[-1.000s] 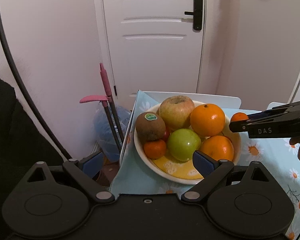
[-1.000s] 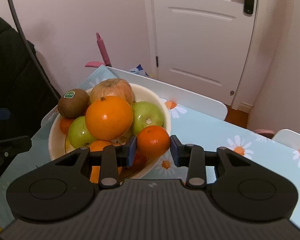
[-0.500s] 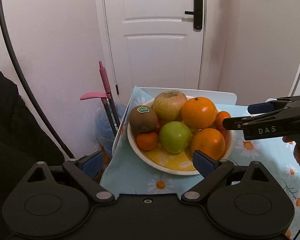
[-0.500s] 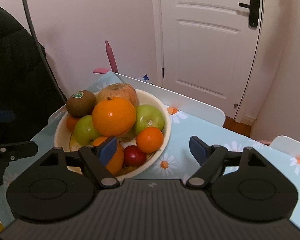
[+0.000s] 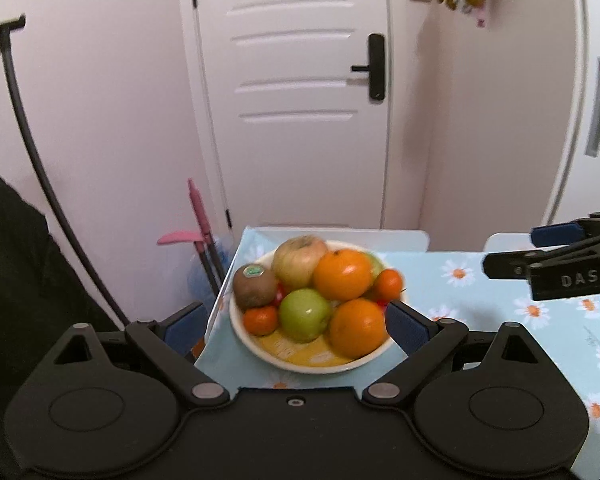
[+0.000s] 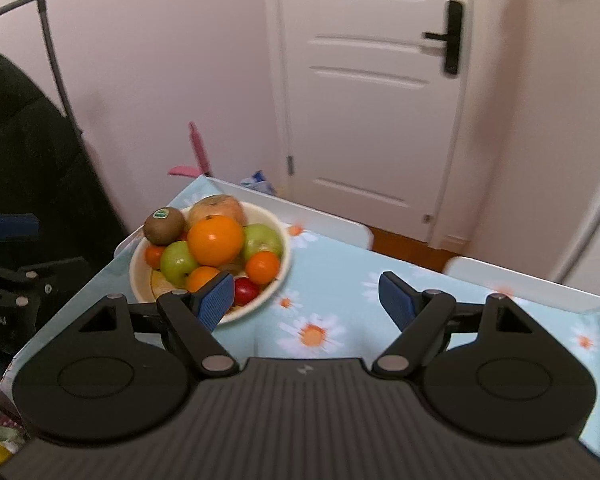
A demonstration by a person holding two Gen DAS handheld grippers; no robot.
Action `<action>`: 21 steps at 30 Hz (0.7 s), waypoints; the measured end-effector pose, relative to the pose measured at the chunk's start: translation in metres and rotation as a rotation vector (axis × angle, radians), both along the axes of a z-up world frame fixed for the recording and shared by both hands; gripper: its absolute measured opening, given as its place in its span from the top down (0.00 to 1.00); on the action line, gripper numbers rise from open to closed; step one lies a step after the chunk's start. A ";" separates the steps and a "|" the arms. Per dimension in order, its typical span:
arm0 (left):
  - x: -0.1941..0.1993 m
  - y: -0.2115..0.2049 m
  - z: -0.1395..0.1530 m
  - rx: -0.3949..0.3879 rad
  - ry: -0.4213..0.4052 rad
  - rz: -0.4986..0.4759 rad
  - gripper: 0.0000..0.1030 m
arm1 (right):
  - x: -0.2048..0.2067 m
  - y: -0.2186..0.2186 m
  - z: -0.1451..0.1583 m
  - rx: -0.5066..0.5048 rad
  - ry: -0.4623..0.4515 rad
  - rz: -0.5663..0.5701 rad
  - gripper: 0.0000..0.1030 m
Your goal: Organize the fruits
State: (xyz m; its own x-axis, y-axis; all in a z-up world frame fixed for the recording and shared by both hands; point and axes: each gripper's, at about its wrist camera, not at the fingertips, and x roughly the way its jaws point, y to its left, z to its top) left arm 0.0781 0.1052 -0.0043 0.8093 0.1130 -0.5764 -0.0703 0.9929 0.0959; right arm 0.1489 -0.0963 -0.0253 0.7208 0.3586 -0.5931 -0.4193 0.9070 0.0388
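The right gripper (image 6: 306, 300) has let go of the small orange (image 6: 262, 267), which a second ago sat clamped between its fingers; its jaws have just been opening and now stand wide apart with nothing between them. It has drawn back, so the orange rests in the bowl (image 6: 282, 236), ahead of the left finger. The left gripper (image 5: 294, 330) has also pulled back, jaws spread wide and empty, with the bowl ahead between its fingers.
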 end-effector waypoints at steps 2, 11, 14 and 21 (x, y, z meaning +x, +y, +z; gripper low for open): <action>-0.005 -0.007 0.011 0.005 -0.005 -0.005 0.05 | -0.015 -0.010 0.012 -0.009 0.005 -0.052 0.08; -0.044 -0.027 0.047 0.015 -0.052 -0.063 0.05 | -0.091 -0.049 0.047 0.002 0.008 -0.288 0.00; -0.054 -0.030 0.050 0.011 -0.062 -0.074 0.05 | -0.111 -0.055 0.051 -0.005 -0.002 -0.326 0.00; -0.075 -0.038 0.048 -0.006 -0.084 -0.095 0.00 | -0.150 -0.061 0.050 -0.009 -0.034 -0.421 0.00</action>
